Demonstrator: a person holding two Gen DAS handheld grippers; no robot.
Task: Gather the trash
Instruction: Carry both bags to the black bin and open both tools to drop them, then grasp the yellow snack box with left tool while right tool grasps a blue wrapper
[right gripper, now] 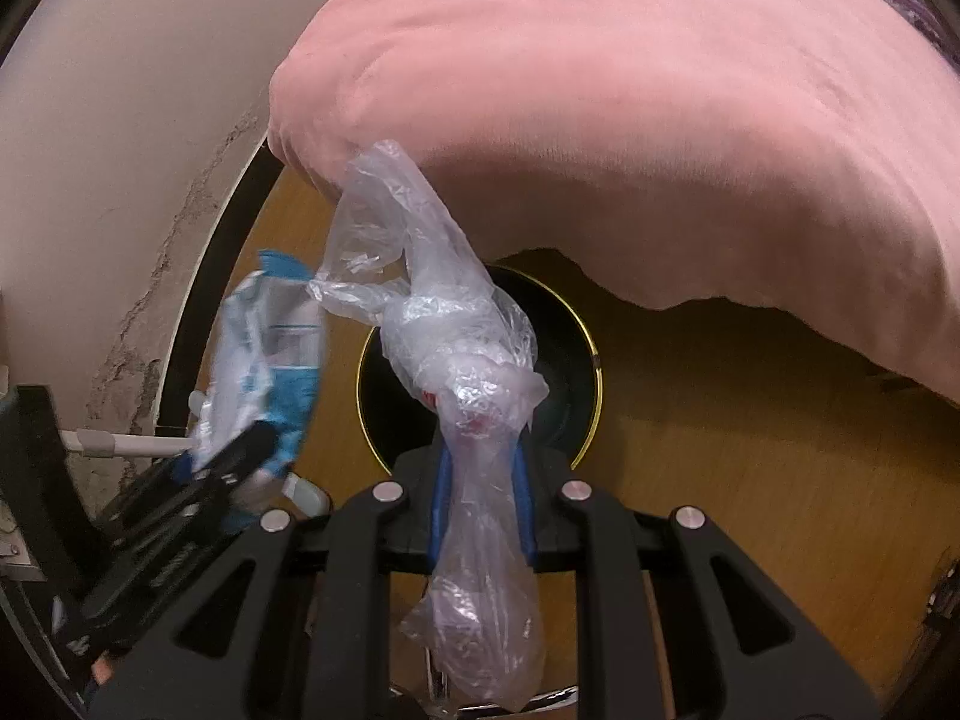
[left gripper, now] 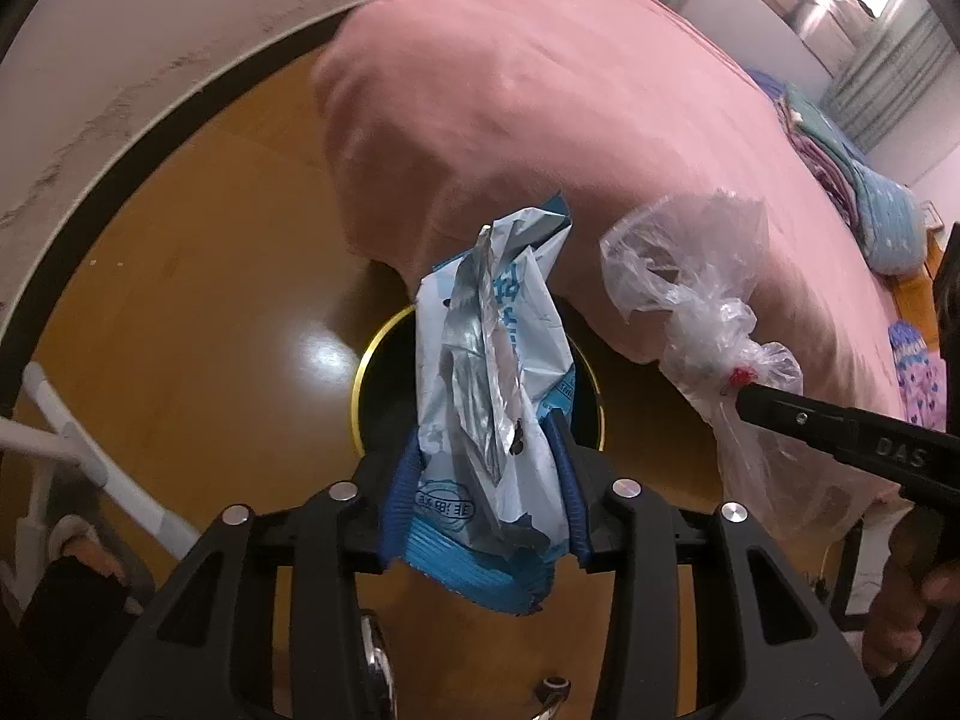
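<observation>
Your left gripper (left gripper: 489, 462) is clamped on a crumpled blue-and-white wrapper (left gripper: 498, 372), which stands up between the blue pads (left gripper: 399, 498). Your right gripper (right gripper: 480, 480) pinches a clear plastic bag (right gripper: 444, 324); in the left wrist view that bag hangs at 3 o'clock from the wrapper, apart from it. Behind both, on the wooden floor (left gripper: 198, 276), sits a black bin (right gripper: 576, 360) with a gold rim. The pink bedspread (left gripper: 570, 108) overhangs it from 12 to 2 o'clock.
</observation>
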